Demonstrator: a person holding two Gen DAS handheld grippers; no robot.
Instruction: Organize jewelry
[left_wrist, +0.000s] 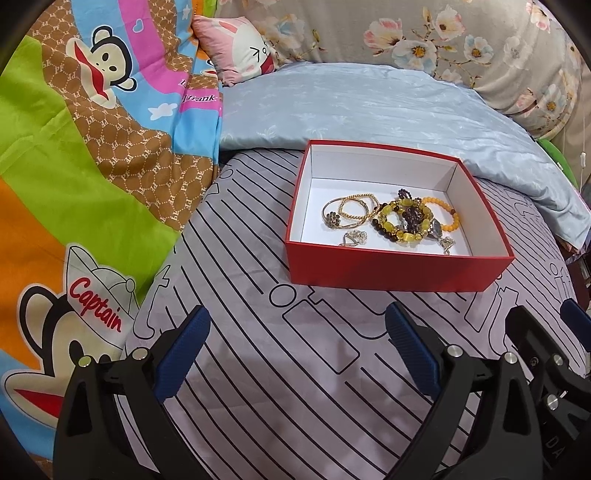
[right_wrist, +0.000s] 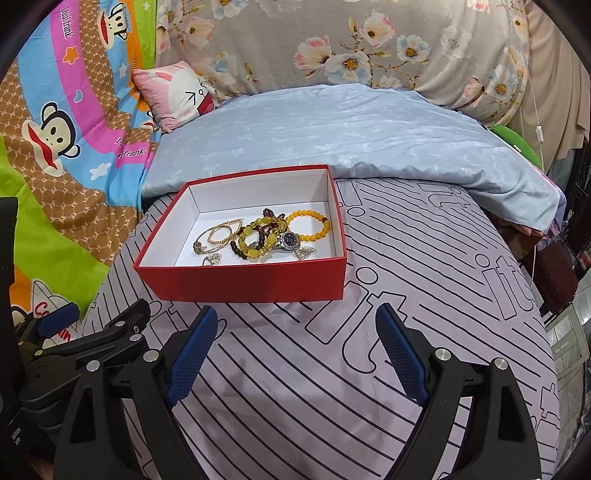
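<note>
So from the left wrist cam, the left gripper (left_wrist: 297, 354) is spread wide with nothing in it, hovering over the striped sheet (left_wrist: 295, 387) a bit short of the red box (left_wrist: 388, 269). The box sits on the sheet with all the jewelry piled toward its near side: gold bangles (left_wrist: 347, 212), a chunky yellow bead bracelet (left_wrist: 402, 221), an orange bead bracelet (left_wrist: 445, 212) and a small silver piece (left_wrist: 352, 238) by the front wall. My worry here is that the beads and bangles overlap, so I'd guess a pinch on one drags its neighbours along or tangles them. The box looks like light card on soft bedding too, so bumping the front wall could probably shove or tip it. Over on the right wrist cam, the right gripper (right_wrist: 293, 354) is also wide open and empty, near the box (right_wrist: 251, 280) but not touching. You can see a watch (right_wrist: 290, 240) wedged against the yellow beads (right_wrist: 258, 236), with the orange bracelet (right_wrist: 308, 225) behind it, and another silver bit (right_wrist: 303, 252) tight to the front wall, which I reckon is awkward to reach with fat pads. The left gripper (right_wrist: 88, 332) shows off to the side, so the two could clash if both dive in.
</note>
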